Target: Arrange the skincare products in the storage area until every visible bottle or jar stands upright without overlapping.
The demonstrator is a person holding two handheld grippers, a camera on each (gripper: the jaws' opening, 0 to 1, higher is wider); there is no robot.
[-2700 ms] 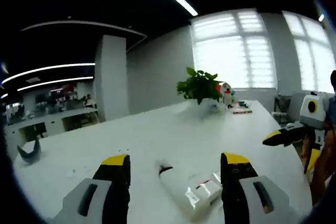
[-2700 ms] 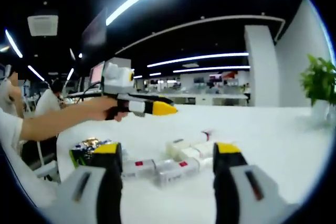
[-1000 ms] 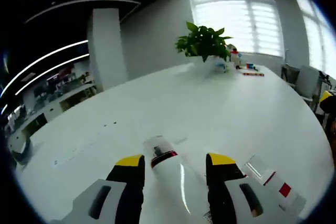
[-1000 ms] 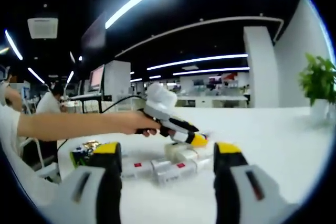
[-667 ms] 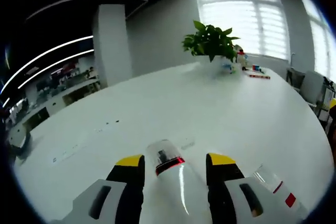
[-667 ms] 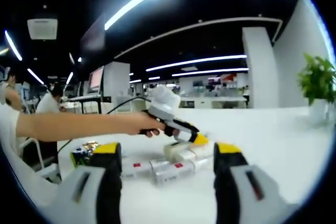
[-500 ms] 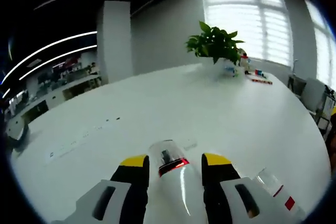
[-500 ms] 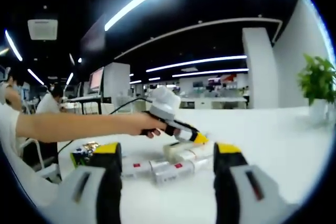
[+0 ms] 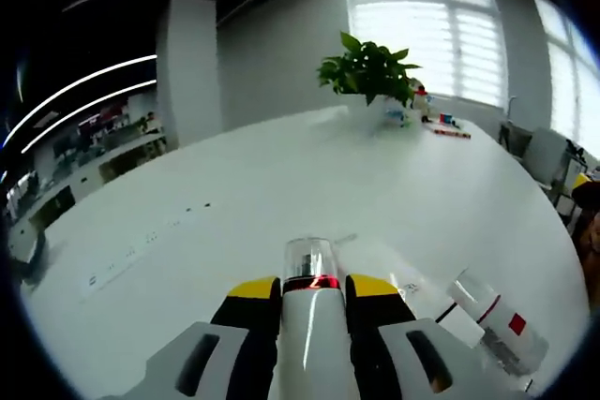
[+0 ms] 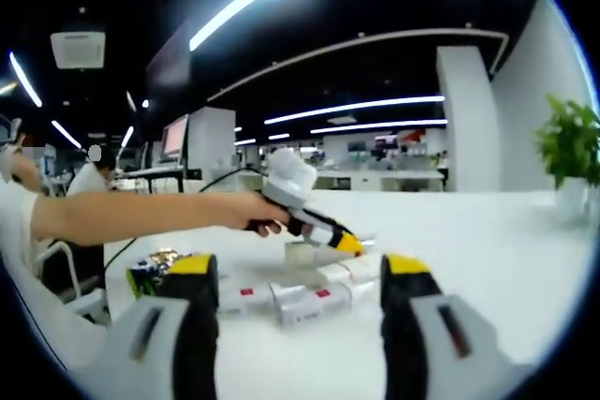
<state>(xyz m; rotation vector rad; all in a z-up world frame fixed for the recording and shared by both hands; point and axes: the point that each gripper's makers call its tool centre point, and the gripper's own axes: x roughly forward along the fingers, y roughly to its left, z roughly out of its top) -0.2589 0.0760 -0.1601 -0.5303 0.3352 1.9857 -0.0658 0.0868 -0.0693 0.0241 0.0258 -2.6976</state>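
In the left gripper view, the left gripper (image 9: 314, 289) sits at 6 o'clock with its yellow-tipped jaws clamped on a white bottle (image 9: 310, 339) whose clear cap and red band poke out past the tips. The white table (image 9: 234, 203) spreads ahead. At 4 o'clock a second white bottle (image 9: 492, 320) with a red mark lies on its side, just beside the right jaw's housing. A potted green plant (image 9: 367, 67) stands far off at 1 o'clock, near the windows.

In the right gripper view, a person's bare arm (image 10: 141, 213) reaches in from 9 o'clock, the hand (image 10: 258, 213) holding the left gripper (image 10: 349, 245), which points down at the pile with a pale bottle (image 10: 305, 252) under its tip. A dark packet (image 10: 150, 274) lies at 8 o'clock. The right gripper (image 10: 298, 274) rises from 6 o'clock with its jaws wide apart and nothing between them. Beyond them, near centre, several white skincare bottles (image 10: 305, 299) with red labels lie on their sides, touching one another on the table (image 10: 487, 259). The plant (image 10: 570, 152) stands at 3 o'clock.
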